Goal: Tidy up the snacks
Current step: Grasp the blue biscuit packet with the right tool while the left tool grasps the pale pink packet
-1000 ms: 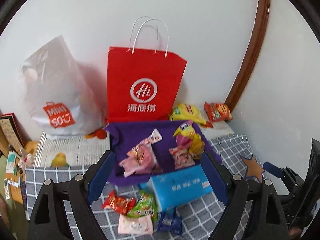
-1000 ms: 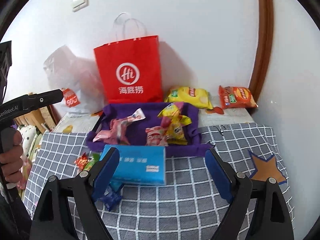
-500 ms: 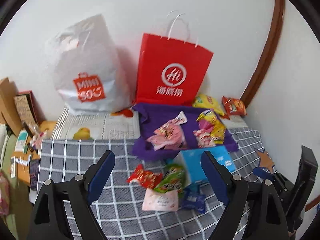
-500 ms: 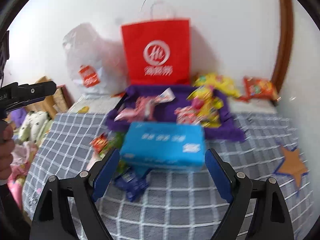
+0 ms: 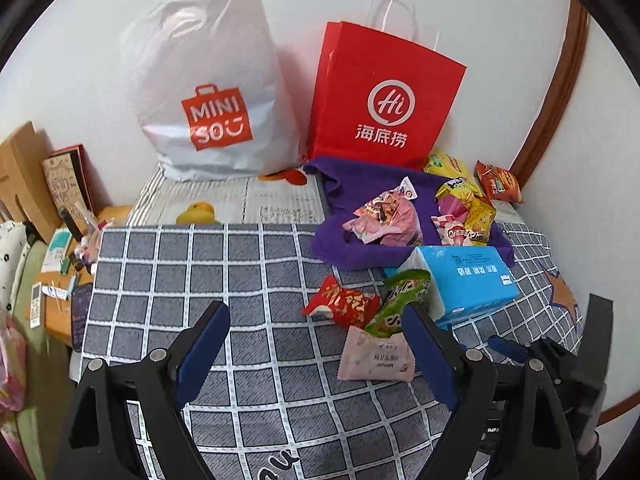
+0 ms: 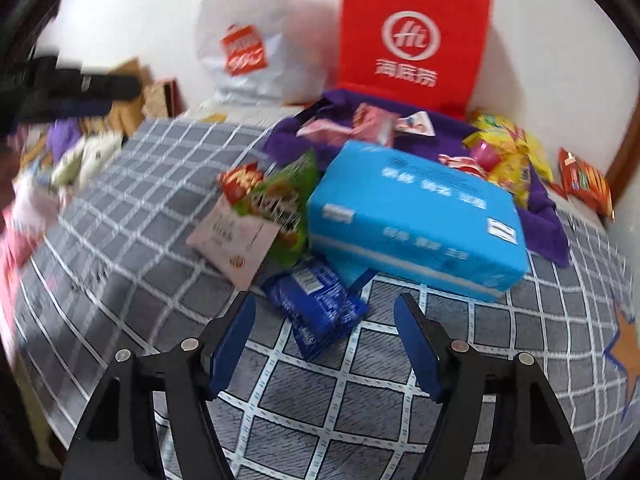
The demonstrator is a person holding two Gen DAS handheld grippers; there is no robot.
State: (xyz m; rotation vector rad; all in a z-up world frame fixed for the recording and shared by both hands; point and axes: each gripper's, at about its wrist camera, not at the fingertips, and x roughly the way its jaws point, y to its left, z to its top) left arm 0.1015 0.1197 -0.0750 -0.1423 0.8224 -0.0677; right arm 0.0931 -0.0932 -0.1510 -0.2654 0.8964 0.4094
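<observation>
Closing right gripper (image 6: pixel 324 340) nears crinkly blue packet (image 6: pixel 316 304).

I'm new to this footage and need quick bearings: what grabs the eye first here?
The red paper bag against the wall, with a white Miniso bag beside it. In front lies a purple cloth heaped with snacks, and a bright blue tissue pack rests on the checked cover at its near edge, loose packets beside it.

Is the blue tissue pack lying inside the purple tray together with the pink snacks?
No, the blue tissue pack lies on the grey checked cloth in front of the purple tray, leaning on its front edge.
</observation>
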